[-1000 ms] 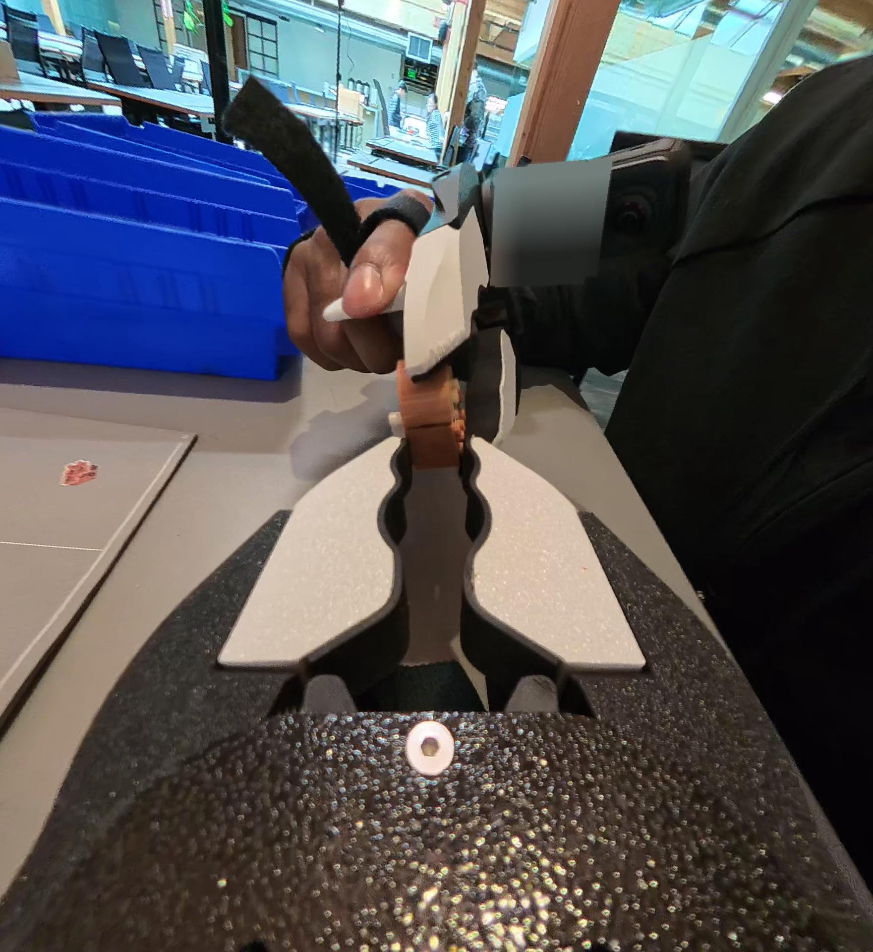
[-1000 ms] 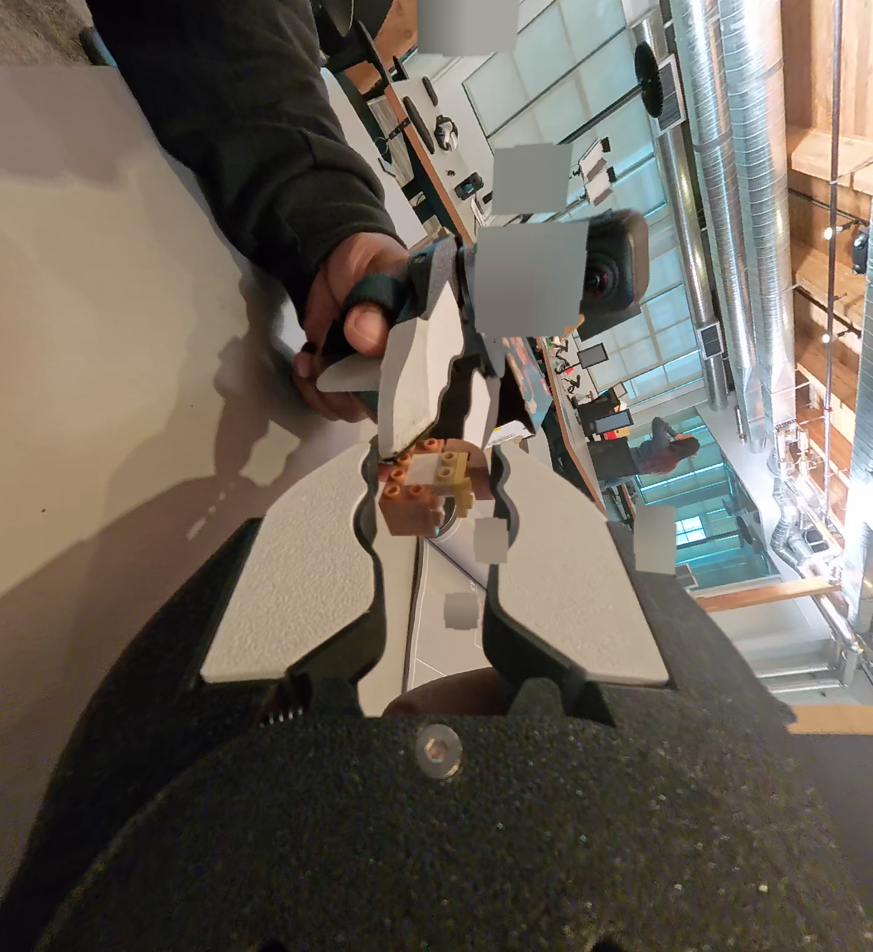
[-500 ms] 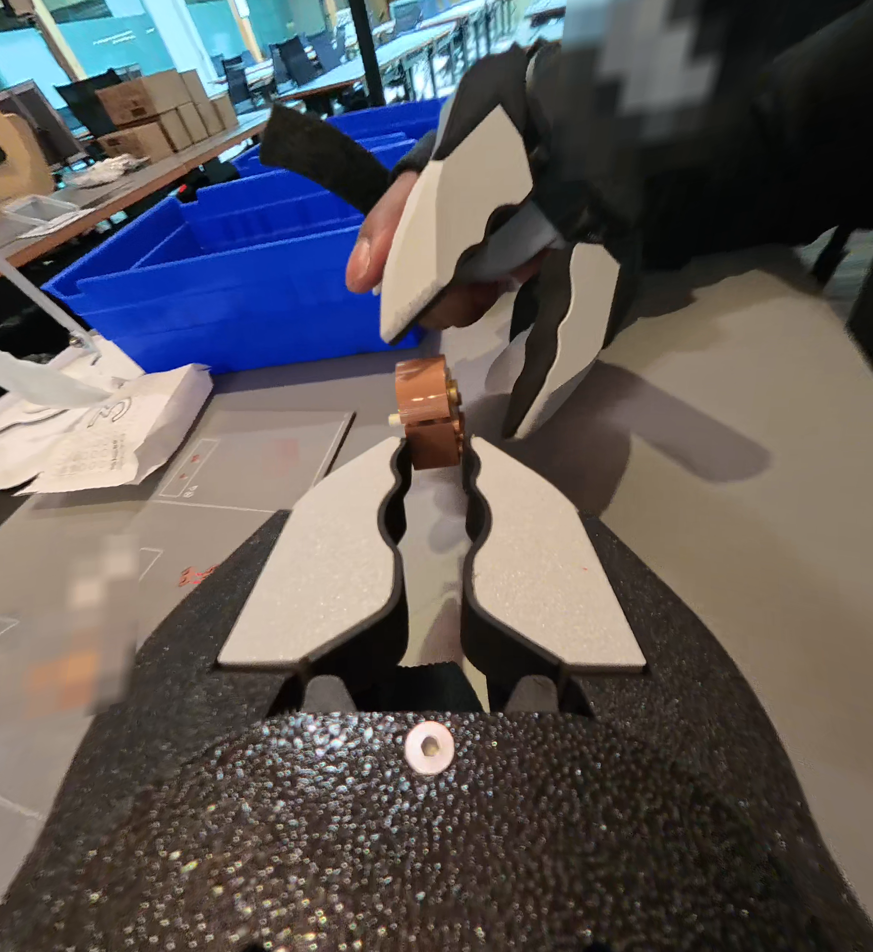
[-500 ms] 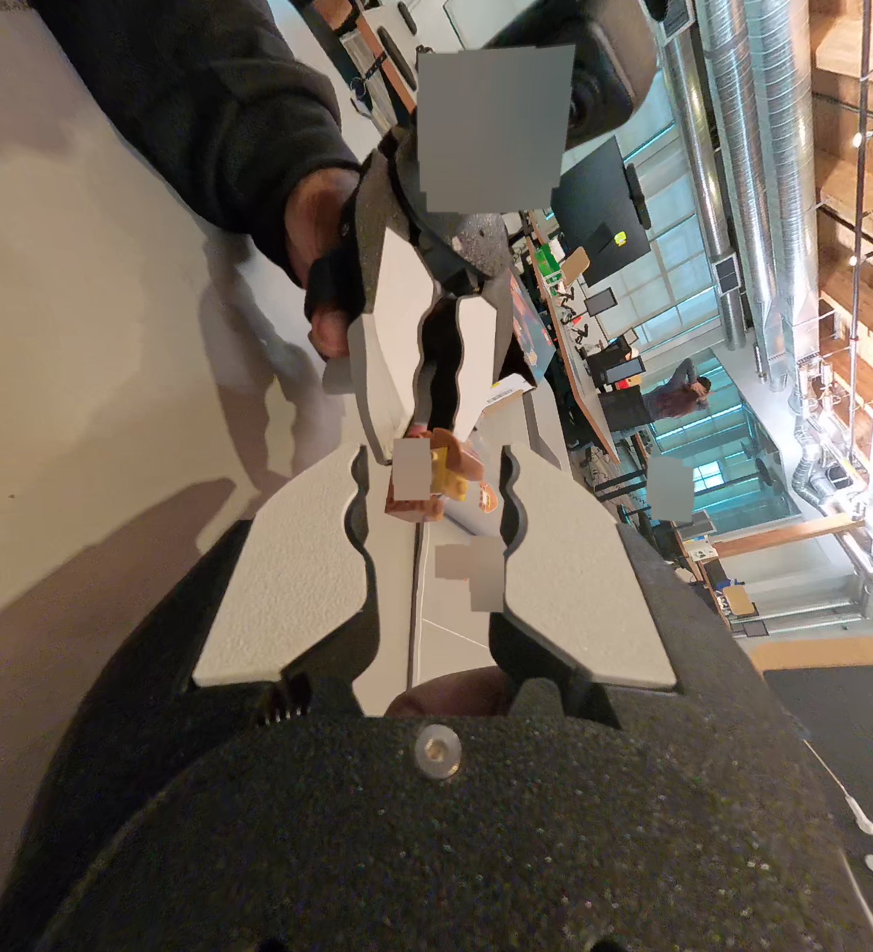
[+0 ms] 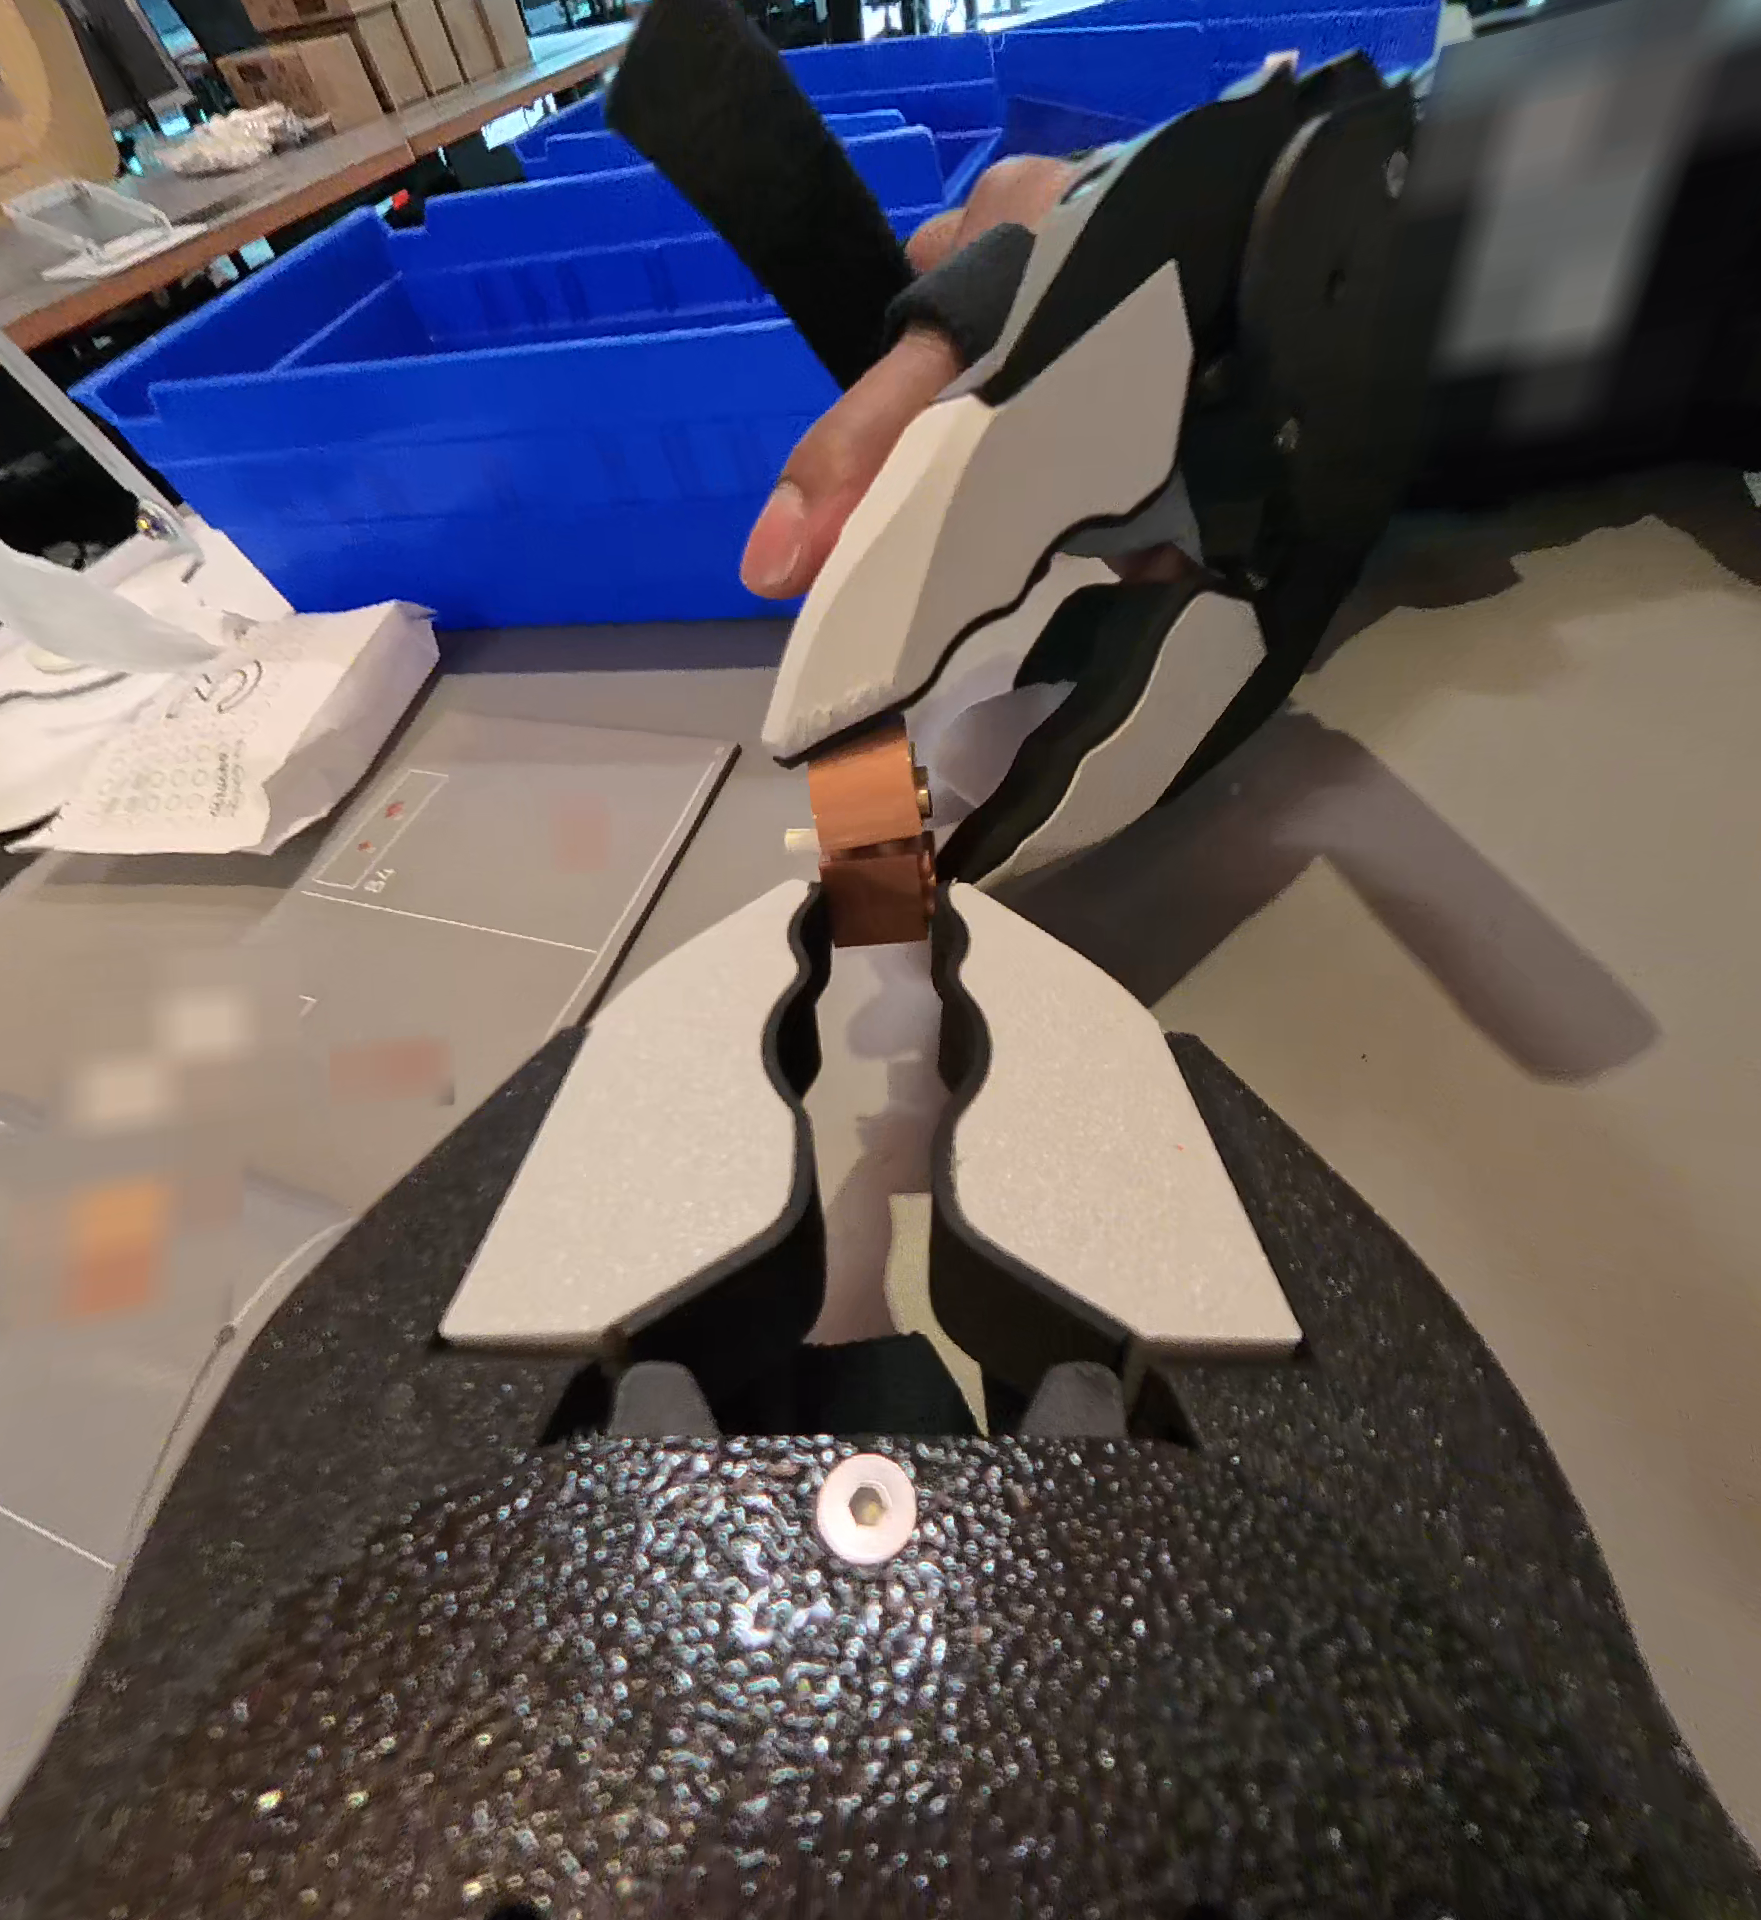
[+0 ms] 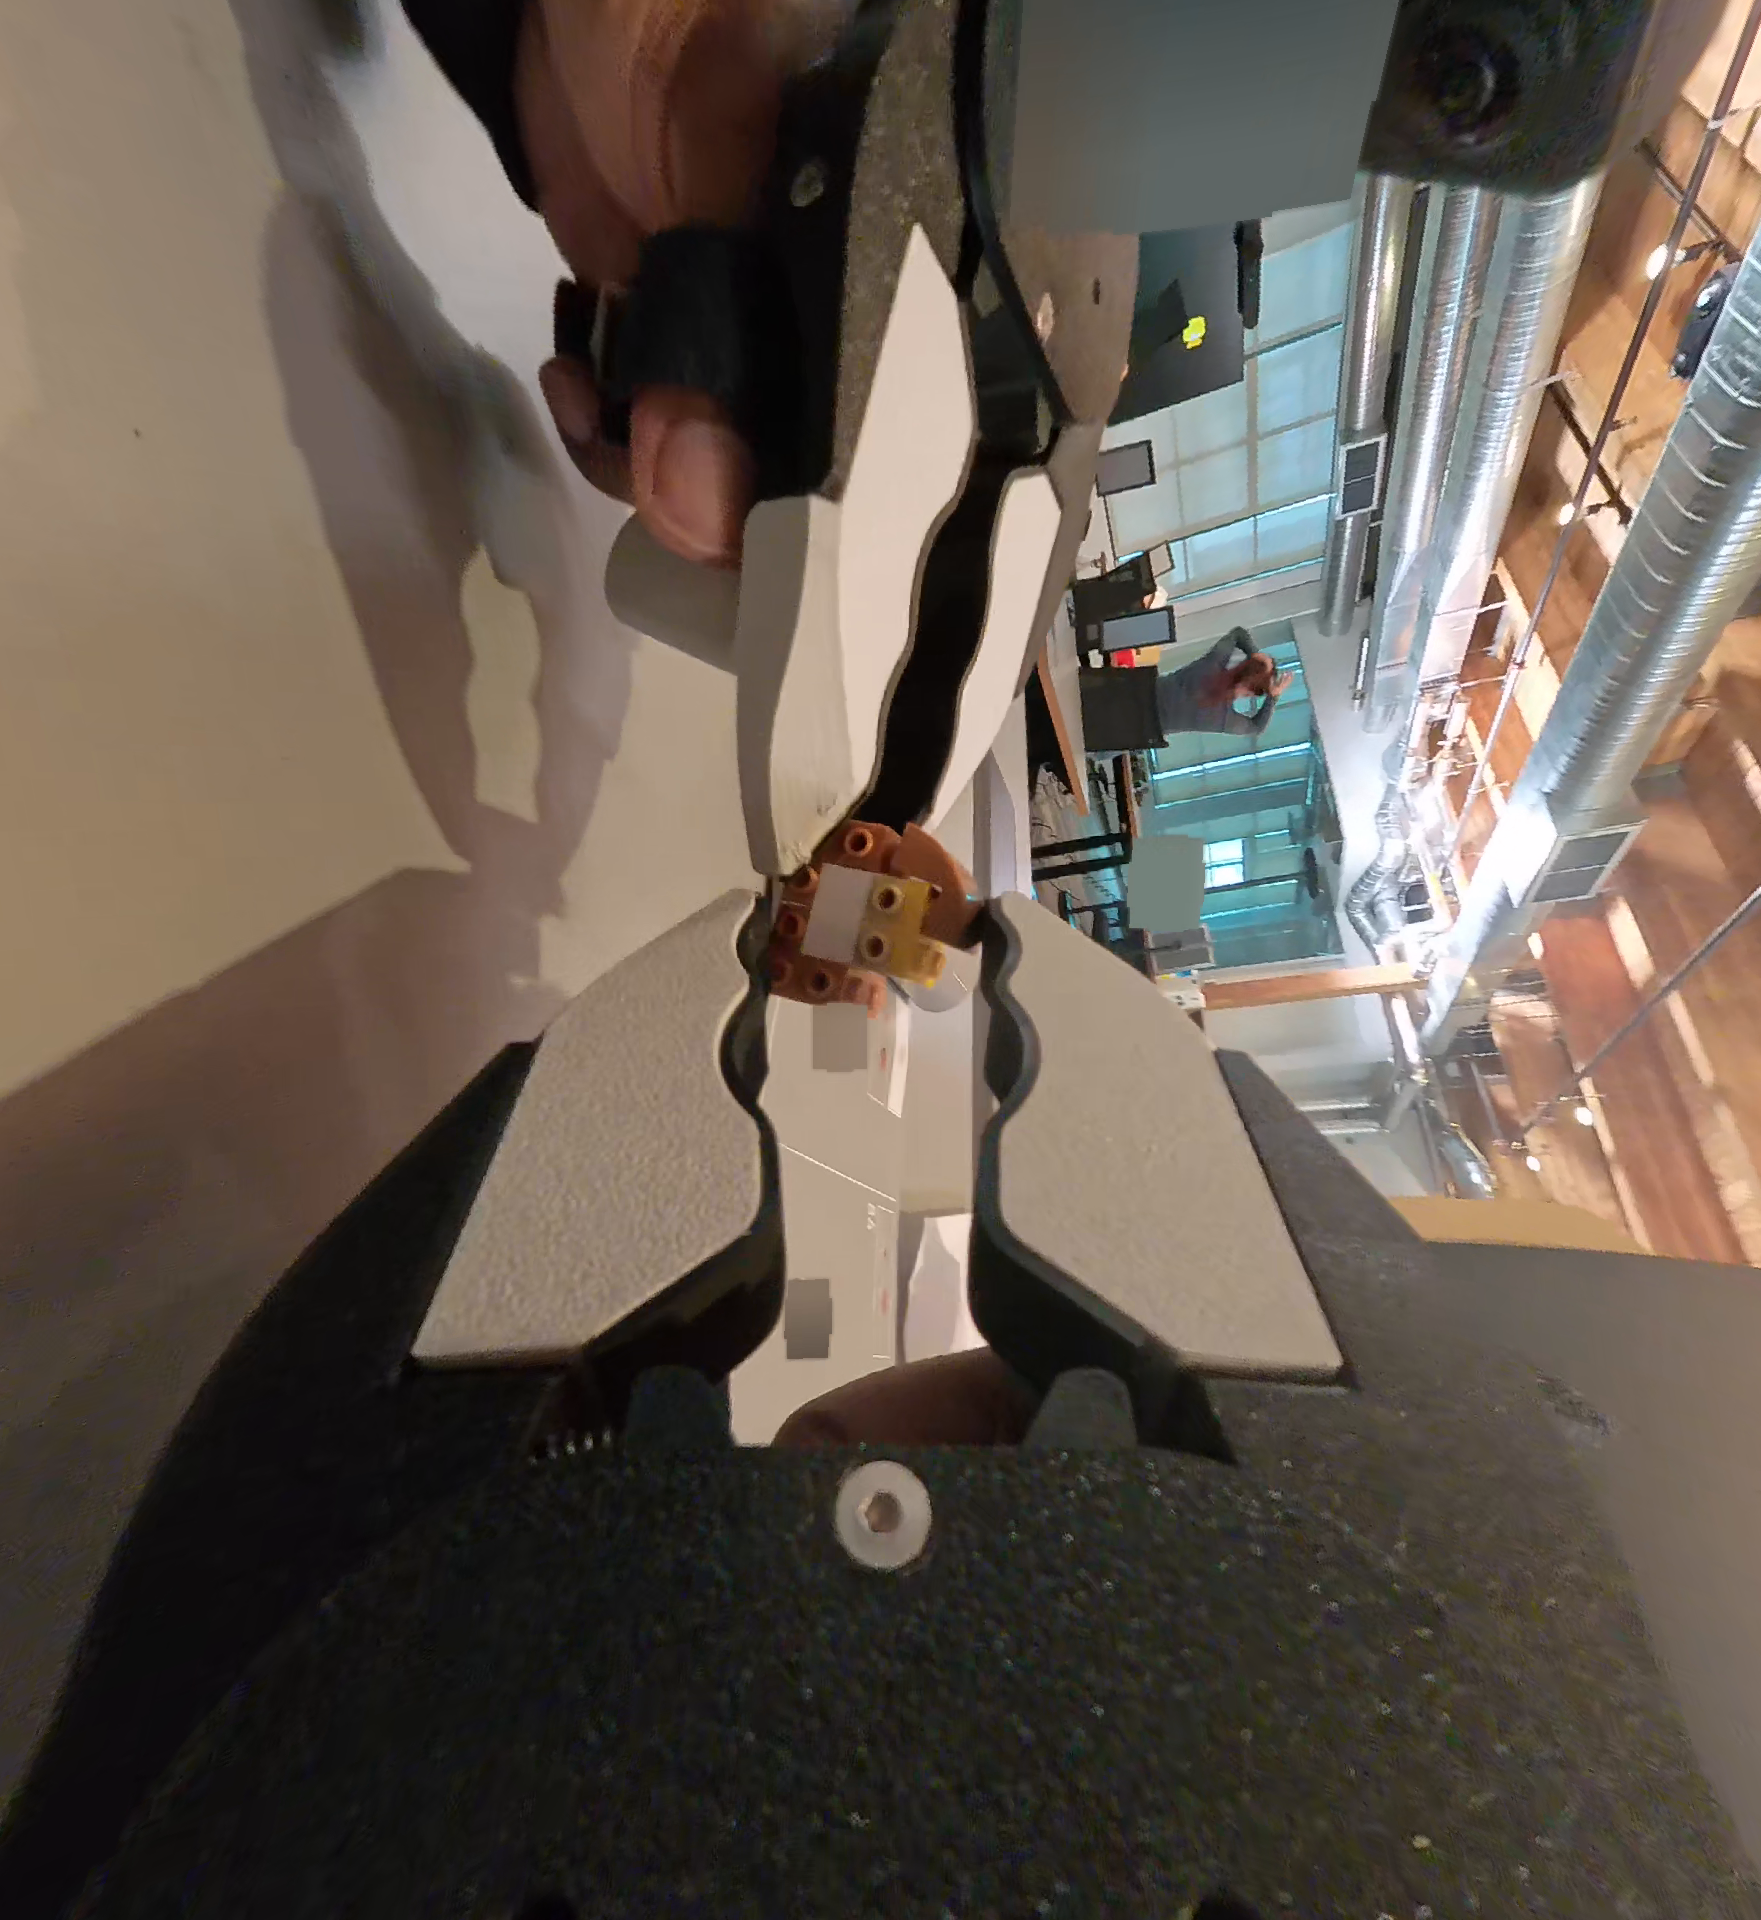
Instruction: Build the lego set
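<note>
claw (image 5: 881, 914): grey fingers, wavy black pads | body: speckled black, one pale screw (image 5: 863, 1505) | strap (image 5: 751, 177): black

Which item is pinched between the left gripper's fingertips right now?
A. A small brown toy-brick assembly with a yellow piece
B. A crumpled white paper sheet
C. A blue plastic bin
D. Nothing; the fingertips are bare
A. The left gripper has both fingertips closed against the small brown toy-brick assembly, whose yellow piece shows in the right wrist view; the other gripper's fingertips sit around the same assembly.

Blue bins (image 5: 502, 416), white paper bag (image 5: 159, 727) behind.
</note>
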Demonstrator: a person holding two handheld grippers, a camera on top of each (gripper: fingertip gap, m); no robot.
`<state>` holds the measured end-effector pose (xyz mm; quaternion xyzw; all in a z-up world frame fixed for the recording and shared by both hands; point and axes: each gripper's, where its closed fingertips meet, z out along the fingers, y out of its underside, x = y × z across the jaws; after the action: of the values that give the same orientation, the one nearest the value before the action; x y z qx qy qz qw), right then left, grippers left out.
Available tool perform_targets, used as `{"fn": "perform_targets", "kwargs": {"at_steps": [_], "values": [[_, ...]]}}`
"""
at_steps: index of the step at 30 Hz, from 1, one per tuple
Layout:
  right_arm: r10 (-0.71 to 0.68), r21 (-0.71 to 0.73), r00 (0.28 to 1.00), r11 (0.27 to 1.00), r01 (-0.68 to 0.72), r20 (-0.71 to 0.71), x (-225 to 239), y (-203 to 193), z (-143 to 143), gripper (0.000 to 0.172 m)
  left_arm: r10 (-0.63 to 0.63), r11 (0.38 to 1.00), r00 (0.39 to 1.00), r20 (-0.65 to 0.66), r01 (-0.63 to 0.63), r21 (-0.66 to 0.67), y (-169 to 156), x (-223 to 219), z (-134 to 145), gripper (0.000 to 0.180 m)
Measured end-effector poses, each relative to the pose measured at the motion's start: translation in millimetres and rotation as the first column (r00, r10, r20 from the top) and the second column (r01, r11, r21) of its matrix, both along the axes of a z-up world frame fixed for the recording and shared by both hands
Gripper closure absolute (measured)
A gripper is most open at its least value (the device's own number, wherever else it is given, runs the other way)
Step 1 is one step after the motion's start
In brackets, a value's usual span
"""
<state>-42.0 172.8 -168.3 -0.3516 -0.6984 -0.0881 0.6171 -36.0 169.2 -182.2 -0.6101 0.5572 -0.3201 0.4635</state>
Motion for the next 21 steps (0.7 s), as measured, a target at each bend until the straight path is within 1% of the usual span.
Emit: {"fn": "perform_targets", "kwargs": {"at_steps": [5, 9, 13, 16, 21], "values": [[-0.046, 0.064, 0.998, 0.997, 0.043, 0.053, -1, 4, -5, 0.133, 0.032, 0.997, 0.999, -0.015, -0.033, -0.065, 3, -1, -4, 0.162], [-0.113, 0.138, 0.988, 0.986, 0.098, 0.106, -1, 9, -8, 0.131, 0.055, 0.995, 0.998, -0.019, -0.056, -0.078, 5, -1, -5, 0.162], [-0.151, 0.162, 0.982, 0.978, 0.131, 0.116, 0, 13, -10, 0.131, 0.081, 0.992, 0.997, -0.015, -0.082, -0.092, 7, -1, -8, 0.162], [-0.176, 0.173, 0.979, 0.972, 0.156, 0.104, 0, 16, -9, 0.131, 0.102, 0.991, 0.995, -0.004, -0.102, -0.084, 9, -1, -7, 0.162], [-0.230, 0.210, 0.968, 0.956, 0.205, 0.103, 0, 20, -11, 0.131, 0.149, 0.988, 0.989, -0.023, -0.150, -0.025, 13, -2, -8, 0.162]]}}
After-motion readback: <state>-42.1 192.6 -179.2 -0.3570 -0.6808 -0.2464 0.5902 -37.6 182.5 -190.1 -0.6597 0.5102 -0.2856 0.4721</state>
